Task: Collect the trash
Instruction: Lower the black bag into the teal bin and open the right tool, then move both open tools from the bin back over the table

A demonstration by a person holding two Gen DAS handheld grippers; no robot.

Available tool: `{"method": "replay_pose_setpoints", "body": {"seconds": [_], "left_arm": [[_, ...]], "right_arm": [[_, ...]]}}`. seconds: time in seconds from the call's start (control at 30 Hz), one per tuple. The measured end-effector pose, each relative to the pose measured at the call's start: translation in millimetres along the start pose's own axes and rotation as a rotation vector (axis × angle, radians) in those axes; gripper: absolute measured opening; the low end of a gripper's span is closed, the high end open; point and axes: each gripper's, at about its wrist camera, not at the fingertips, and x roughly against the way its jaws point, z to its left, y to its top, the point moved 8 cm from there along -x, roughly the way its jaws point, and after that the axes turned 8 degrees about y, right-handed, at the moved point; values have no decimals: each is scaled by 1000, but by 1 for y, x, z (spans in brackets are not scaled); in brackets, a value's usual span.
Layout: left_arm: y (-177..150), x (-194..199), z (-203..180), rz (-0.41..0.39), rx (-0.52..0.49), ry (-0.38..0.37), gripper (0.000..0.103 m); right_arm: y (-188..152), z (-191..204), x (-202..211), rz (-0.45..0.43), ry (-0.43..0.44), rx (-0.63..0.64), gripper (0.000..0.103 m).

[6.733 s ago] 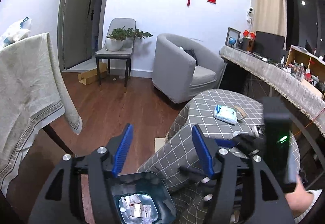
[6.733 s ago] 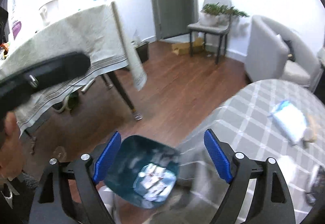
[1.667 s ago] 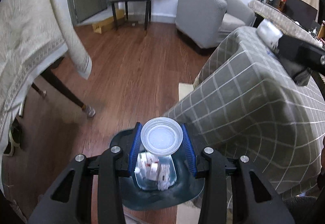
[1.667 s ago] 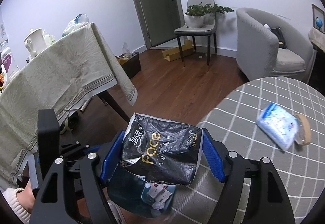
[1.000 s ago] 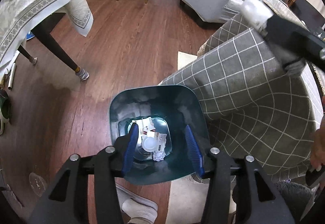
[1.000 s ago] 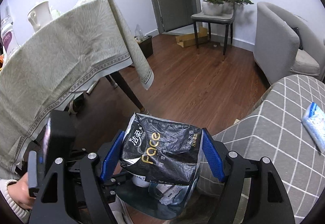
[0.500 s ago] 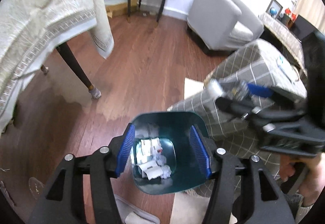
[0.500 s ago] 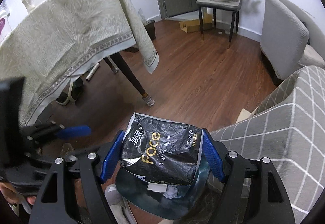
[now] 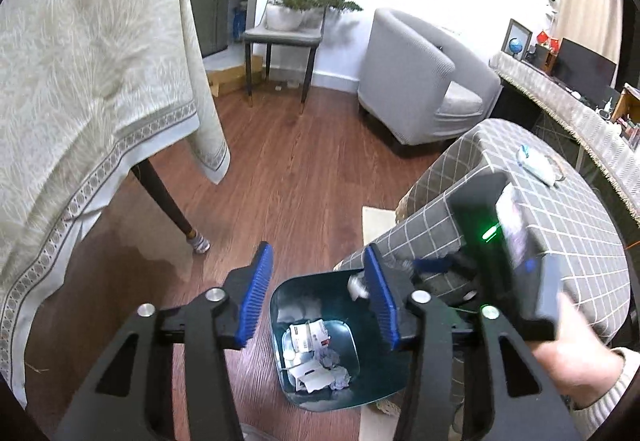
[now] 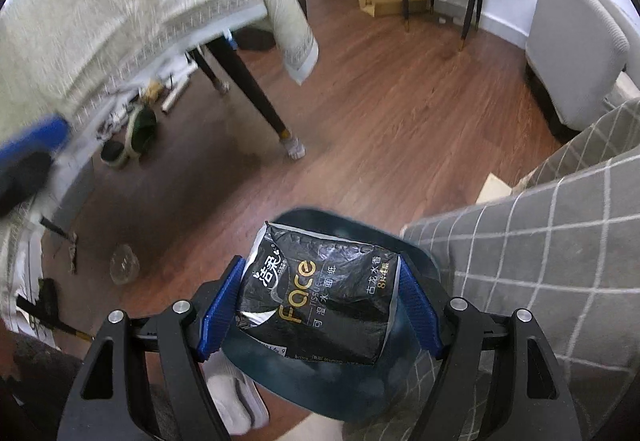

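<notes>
bin (image 9: 384, 381): dark teal, lower centre of left wrist view; crumpled paper scraps (image 9: 316, 357) at its bottom
left gripper (image 9: 320, 297): jaws closing; nothing between them
right gripper (image 10: 318, 311): clamped on black tissue pack (image 10: 320, 293), lower centre, above bin mouth
bench (image 9: 560, 209): checked cloth, right of frame

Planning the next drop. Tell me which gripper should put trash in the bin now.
Right. The right gripper grips the black tissue pack directly above the bin; the left gripper is empty, jaws closing.
</notes>
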Motion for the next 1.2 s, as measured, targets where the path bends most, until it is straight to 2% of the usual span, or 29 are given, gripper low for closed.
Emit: {"method": "replay_pose_setpoints", "body": {"seconds": [0.13, 0.37, 0.53, 0.6, 0.77, 1.2], "left_arm": [[5, 7, 2, -29, 8, -15, 43], [15, 21, 2, -75, 15, -25, 43], [20, 25, 4, -91, 20, -24, 43], [22, 26, 4, -95, 20, -25, 43], [25, 30, -1, -109, 15, -22, 43], [39, 35, -20, -151, -12, 0, 43]], "right_arm": [[-12, 0, -16, 51, -3, 5, 76], [-32, -3, -31, 131, -31, 11, 80], [-40, -6, -31, 156, -56, 15, 84], [-41, -6, -28, 156, -57, 16, 90], [-34, -7, -15, 115, -36, 10, 91], [-3, 10, 59, -98, 40, 67, 90]]}}
